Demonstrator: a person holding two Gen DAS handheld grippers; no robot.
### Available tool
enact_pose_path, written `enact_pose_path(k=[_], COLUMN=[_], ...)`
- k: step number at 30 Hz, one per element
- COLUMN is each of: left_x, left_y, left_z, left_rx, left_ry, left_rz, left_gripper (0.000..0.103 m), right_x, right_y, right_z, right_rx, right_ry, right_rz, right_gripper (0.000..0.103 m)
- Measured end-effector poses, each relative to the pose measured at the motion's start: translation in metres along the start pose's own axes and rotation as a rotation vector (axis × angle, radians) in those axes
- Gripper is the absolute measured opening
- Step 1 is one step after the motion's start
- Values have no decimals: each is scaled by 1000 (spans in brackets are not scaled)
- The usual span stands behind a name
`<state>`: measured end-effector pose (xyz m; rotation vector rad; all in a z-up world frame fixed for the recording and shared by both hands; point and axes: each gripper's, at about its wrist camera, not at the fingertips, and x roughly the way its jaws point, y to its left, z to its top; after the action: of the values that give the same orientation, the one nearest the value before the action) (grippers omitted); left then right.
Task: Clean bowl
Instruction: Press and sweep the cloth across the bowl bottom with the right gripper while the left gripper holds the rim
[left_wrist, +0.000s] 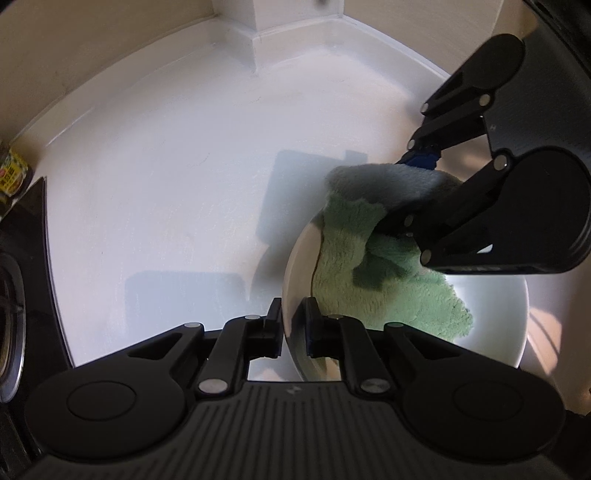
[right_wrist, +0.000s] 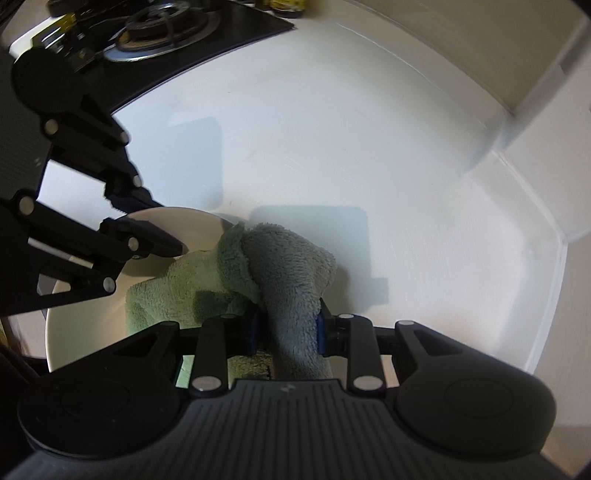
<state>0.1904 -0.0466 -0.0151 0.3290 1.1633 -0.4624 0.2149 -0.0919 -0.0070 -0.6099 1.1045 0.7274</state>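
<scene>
Left gripper (left_wrist: 291, 325) straddling the bowl (left_wrist: 491, 332) rim, jaws slightly apart, right gripper (right_wrist: 286, 326) pinching the cloth (right_wrist: 291, 269) inside the bowl

bowl (left_wrist: 491, 332): white, glossy, upright on the counter, its near rim between the left gripper's (left_wrist: 291, 325) fingers
cloth (right_wrist: 295, 295): fluffy, green with a grey side, bunched between the right gripper's (right_wrist: 286, 330) fingers, draped into the bowl
</scene>
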Motion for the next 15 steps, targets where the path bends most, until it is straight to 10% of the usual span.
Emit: enact_pose_path(k=[15], left_x=[-16], left_y=[26], left_z=[-14], left_rx=[-51], left_ry=[-6], left_rz=[-25], left_gripper=[11], right_x=[-4], right_y=[1], right_z=[-32], right_rx=[279], right_ry=[6], right_rz=[-10], right_gripper=[22])
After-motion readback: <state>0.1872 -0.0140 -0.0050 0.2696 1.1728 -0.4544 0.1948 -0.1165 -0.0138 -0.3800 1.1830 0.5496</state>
